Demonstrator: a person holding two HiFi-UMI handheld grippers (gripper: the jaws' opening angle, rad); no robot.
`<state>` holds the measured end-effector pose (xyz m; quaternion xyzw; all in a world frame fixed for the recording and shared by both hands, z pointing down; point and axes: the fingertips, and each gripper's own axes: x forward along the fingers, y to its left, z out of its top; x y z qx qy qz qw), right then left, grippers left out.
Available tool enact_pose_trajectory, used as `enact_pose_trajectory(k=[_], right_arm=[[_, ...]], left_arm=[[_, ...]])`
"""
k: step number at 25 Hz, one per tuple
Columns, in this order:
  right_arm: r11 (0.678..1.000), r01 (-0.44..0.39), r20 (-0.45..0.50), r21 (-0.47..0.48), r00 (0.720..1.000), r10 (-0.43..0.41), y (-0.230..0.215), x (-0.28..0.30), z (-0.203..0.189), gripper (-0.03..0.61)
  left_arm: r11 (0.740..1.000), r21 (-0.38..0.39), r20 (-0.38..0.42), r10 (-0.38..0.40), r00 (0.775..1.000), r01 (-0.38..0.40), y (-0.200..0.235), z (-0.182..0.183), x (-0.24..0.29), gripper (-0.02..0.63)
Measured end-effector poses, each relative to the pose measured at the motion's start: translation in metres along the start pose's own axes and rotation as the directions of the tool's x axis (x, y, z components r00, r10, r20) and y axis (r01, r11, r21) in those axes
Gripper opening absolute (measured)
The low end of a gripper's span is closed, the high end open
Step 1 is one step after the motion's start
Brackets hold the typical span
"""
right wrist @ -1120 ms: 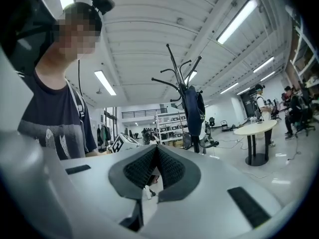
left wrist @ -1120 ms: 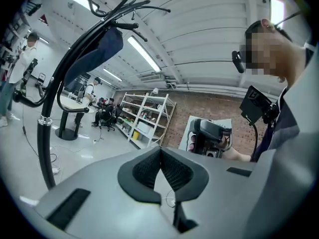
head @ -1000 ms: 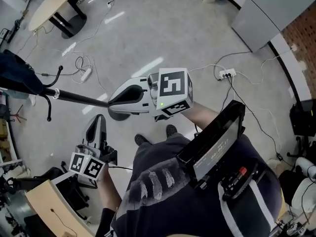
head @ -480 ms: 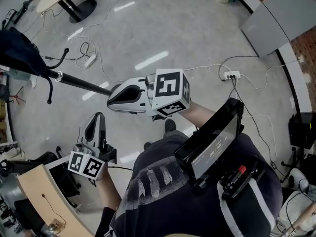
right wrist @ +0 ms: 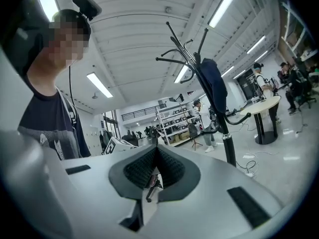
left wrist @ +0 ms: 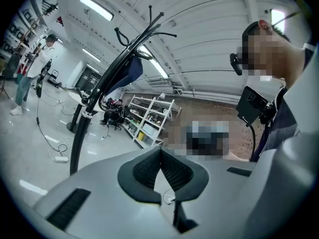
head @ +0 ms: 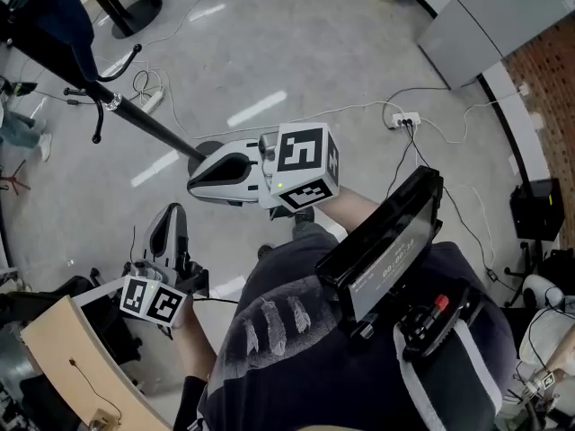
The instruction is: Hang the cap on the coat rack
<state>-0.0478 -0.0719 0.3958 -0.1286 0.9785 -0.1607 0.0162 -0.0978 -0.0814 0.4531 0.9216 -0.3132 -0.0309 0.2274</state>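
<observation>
At the far left, the dark navy cloth cap (head: 54, 21) hangs on the upper hooks of the black metal coat rack (head: 144, 124), which stands on the glossy grey floor (head: 296, 52). Near left, the left gripper (head: 172, 218) has its black ribbed fingers (left wrist: 144, 171) pressed together with nothing between them. Just right of it, the right gripper (head: 199, 180) keeps its fingers (right wrist: 139, 171) closed and empty too, well apart from the cap. A white power strip (head: 402, 119) lies far right.

Navy cap (head: 56, 23), black coat rack (head: 148, 126), pale grey floor (head: 296, 43), red-brown brick wall (head: 550, 65)
</observation>
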Motion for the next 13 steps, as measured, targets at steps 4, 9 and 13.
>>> enact_pose_trajectory(k=[4, 9, 13], right_arm=[[0.999, 0.041, -0.004, 0.005, 0.999, -0.041, 0.030, 0.026, -0.017, 0.005], [0.992, 0.127, -0.023, 0.013, 0.992, -0.126, 0.055, 0.018, -0.035, 0.005], [0.983, 0.177, -0.030, 0.047, 0.984, -0.176, 0.070, 0.000, -0.050, 0.005]], left_arm=[[0.999, -0.023, -0.014, -0.042, 0.999, 0.041, 0.008, -0.011, -0.035, 0.006], [0.991, -0.057, -0.036, -0.120, 0.992, 0.118, -0.005, -0.029, -0.041, 0.006], [0.981, -0.073, -0.052, -0.182, 0.982, 0.178, -0.028, -0.045, -0.037, 0.006]])
